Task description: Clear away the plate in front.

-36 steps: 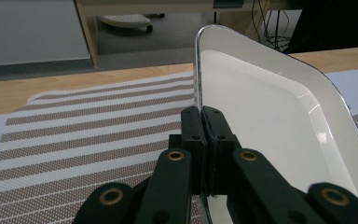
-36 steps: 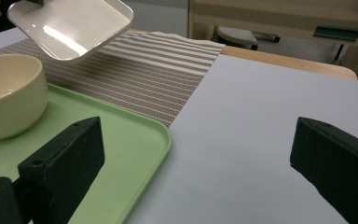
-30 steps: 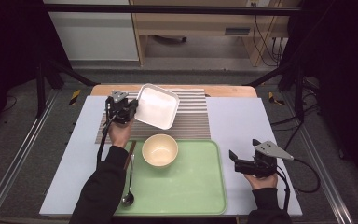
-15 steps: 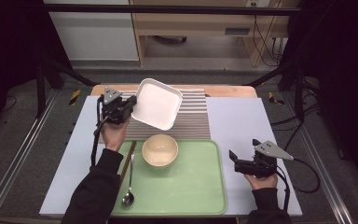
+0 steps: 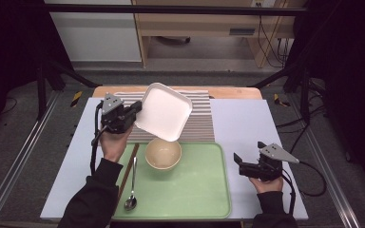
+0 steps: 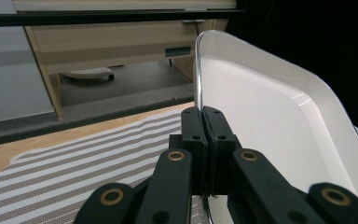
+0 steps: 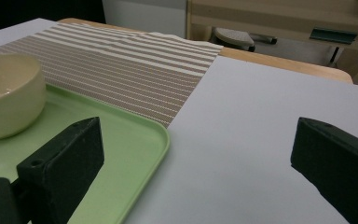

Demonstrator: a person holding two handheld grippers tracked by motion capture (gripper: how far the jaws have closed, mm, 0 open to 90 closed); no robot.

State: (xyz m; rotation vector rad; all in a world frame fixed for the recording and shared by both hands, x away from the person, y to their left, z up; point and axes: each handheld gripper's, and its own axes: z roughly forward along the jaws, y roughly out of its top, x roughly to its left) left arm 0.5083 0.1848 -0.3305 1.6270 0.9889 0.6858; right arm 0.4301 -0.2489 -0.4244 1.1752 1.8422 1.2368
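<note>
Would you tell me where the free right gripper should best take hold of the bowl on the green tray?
Probably the bowl's rim on its right side, one jaw inside and one outside: it sits upright and open. The right gripper is open there, while the white plate, held by the left gripper, hangs over the far edge.

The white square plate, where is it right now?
In the high view the white square plate is left of centre, tilted above the striped mat, its edge clamped by the left gripper, just beyond the bowl.
</note>
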